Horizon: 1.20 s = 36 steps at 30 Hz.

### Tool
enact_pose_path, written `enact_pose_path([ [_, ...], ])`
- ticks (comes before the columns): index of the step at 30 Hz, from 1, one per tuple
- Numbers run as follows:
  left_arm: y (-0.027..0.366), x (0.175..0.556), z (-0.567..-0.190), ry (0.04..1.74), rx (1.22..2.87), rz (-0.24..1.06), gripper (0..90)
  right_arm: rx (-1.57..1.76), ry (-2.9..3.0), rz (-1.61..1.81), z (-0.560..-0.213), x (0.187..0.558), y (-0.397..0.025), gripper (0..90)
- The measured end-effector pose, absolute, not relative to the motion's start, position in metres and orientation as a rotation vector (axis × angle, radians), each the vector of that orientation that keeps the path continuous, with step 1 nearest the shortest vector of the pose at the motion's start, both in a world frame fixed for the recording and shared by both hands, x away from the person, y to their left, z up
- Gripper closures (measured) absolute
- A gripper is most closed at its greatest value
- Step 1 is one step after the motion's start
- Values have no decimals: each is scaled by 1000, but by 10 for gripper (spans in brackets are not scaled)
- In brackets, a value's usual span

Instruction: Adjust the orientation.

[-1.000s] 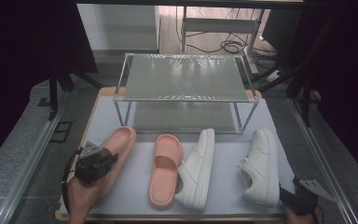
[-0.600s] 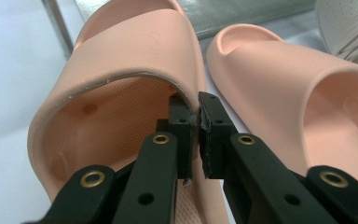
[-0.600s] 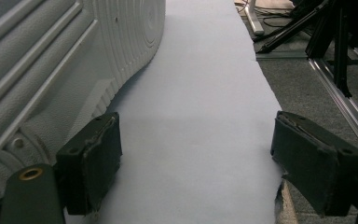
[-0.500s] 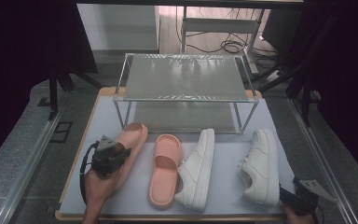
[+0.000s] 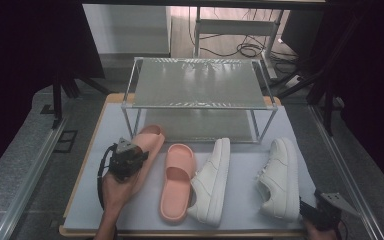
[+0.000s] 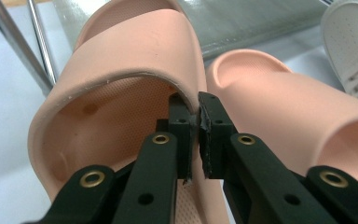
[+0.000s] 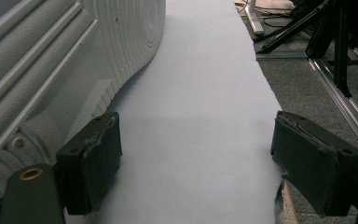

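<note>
The two slippers are peach pink. The left slipper (image 5: pixel 145 152) has tiny dots pressed into its inside, seen in the left gripper view. The other slipper (image 5: pixel 176 181) is plain and smooth. The two sneakers are white: one sneaker (image 5: pixel 211 180) beside the slippers and one sneaker (image 5: pixel 279 177) farther right, with ridged lines on its sole in the right gripper view. The mat (image 5: pixel 240 205) is pale blue-grey. The rack (image 5: pixel 197 82) has shiny silver bars and a greyish shelf with light stripes. The left gripper (image 6: pixel 193 116) is black with small gold rings. The right gripper (image 7: pixel 196 163) has black pads.
</note>
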<state>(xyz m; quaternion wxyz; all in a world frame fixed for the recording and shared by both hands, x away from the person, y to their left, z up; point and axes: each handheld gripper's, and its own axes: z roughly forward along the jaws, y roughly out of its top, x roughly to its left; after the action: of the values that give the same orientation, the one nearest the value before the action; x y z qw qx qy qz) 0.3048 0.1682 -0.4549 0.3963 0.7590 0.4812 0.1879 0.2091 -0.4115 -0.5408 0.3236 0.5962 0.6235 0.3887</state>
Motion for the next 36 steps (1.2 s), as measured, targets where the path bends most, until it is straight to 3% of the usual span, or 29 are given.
enact_pose_path([
  [36,138,383,-471,1332,1800,534,836,1559,1640,1019,-541,209,-412,160],
])
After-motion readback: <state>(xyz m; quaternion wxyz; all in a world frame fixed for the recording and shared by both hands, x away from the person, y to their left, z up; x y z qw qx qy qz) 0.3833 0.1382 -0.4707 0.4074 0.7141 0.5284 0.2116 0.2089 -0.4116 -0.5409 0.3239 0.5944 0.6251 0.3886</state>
